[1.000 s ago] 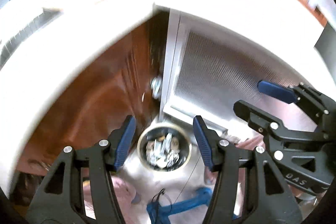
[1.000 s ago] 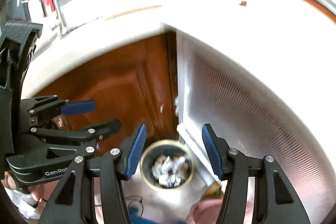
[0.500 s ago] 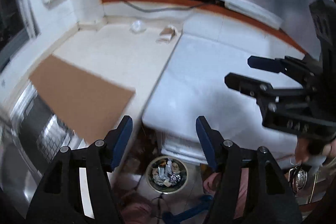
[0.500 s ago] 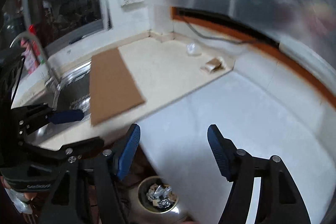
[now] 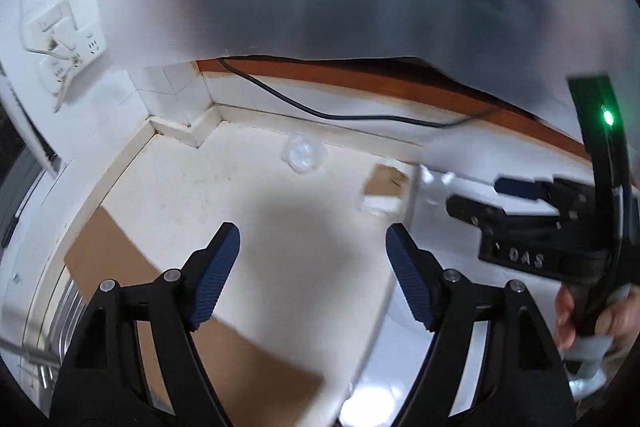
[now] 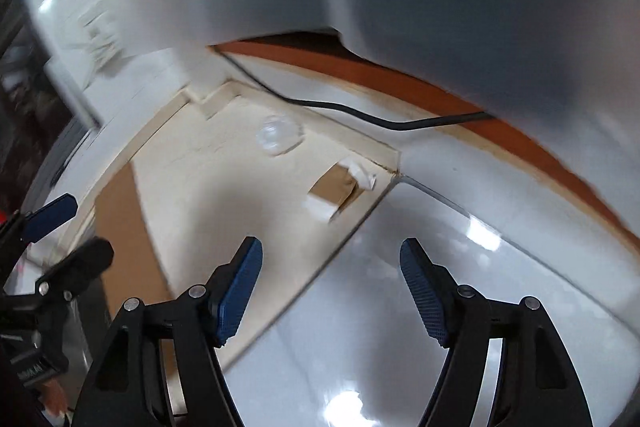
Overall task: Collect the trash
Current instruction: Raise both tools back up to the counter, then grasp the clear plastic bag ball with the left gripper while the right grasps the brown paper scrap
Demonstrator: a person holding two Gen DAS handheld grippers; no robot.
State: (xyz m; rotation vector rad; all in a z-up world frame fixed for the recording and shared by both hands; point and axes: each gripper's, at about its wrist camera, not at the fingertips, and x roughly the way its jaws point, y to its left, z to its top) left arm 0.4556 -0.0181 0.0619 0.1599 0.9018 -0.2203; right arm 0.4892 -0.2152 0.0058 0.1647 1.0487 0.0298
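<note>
right tool (image 6: 330, 291) opening — empty, above countertop (image 6: 224, 195)

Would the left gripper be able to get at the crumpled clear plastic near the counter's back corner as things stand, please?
Probably yes: the left gripper, jaws opening and empty, faces the crumpled clear plastic across bare counter, with nothing between.

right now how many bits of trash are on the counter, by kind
clear crumpled plastic: 1
brown and white paper scrap: 1
flat brown cardboard sheet: 1
total: 3
</note>
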